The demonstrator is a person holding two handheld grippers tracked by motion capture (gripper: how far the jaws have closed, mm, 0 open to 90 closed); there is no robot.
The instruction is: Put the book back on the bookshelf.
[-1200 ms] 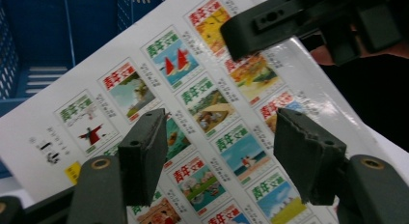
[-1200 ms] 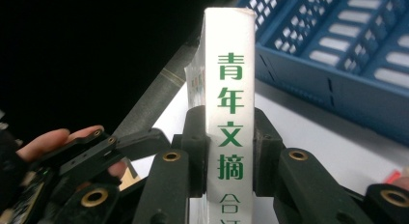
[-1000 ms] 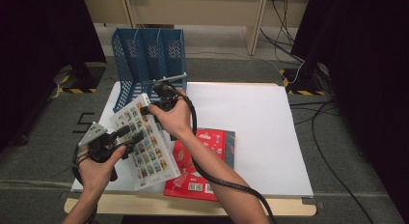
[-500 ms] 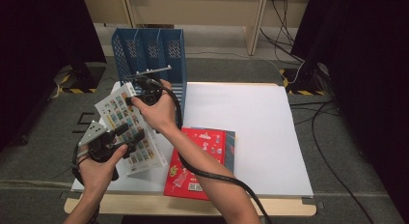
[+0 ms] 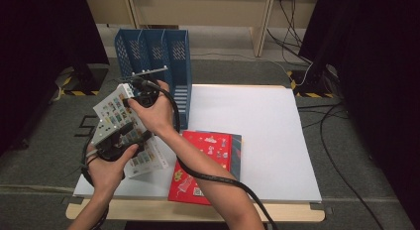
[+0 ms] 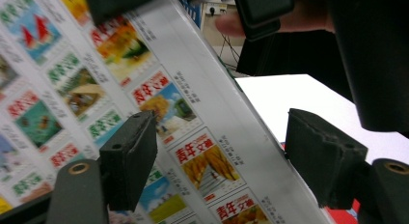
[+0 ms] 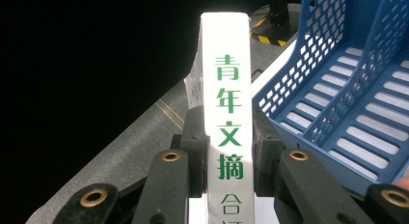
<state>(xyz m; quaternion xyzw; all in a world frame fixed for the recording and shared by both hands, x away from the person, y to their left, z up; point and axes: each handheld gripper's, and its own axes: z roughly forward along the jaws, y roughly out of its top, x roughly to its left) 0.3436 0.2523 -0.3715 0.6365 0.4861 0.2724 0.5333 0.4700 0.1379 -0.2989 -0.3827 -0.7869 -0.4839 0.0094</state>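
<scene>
Filing the white book (image 5: pixel 118 122) into the blue file rack (image 5: pixel 174 56) calls for a steady spine grip; the right gripper (image 7: pixel 230 161) clamps it; the left gripper (image 6: pixel 226 175), jaws just opened, stands released around its cover and should back clear.

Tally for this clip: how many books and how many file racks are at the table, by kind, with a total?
Books: 3 - the white book with picture tiles on its cover, held up at the table's left edge; the red book lying flat; a dark-covered book under it, of which an edge shows.
Blue file racks: 1
Total: 4
</scene>
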